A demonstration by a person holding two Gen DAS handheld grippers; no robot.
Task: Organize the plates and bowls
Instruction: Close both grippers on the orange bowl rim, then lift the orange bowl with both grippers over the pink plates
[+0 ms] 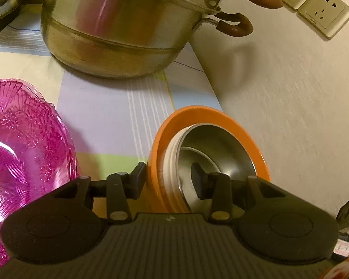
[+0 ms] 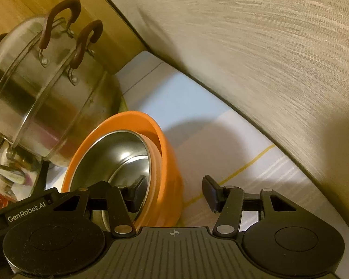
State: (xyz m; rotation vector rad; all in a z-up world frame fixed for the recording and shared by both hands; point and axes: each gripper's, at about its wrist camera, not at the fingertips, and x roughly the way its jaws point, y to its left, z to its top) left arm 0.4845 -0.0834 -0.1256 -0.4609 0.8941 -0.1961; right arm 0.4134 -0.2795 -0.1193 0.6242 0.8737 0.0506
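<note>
The ribbed black left tongs (image 1: 168, 182) straddle the near rim of a smooth orange bowl (image 1: 235, 121), one pad outside, one inside a nested brushed-steel bowl (image 1: 216, 144); whether the pads press I cannot tell. The right tongs (image 2: 173, 191) straddle the opposite wall, right pad clear of it, not clamped. The bowls tilt on the desk (image 1: 109, 107), covered in striped cloth, just beside a textured wall (image 1: 290, 93). A ribbed, scalloped pink glass dish (image 1: 23, 144) sits left; a shiny round steel pot (image 1: 109, 34) with brown loop handles stands behind.
</note>
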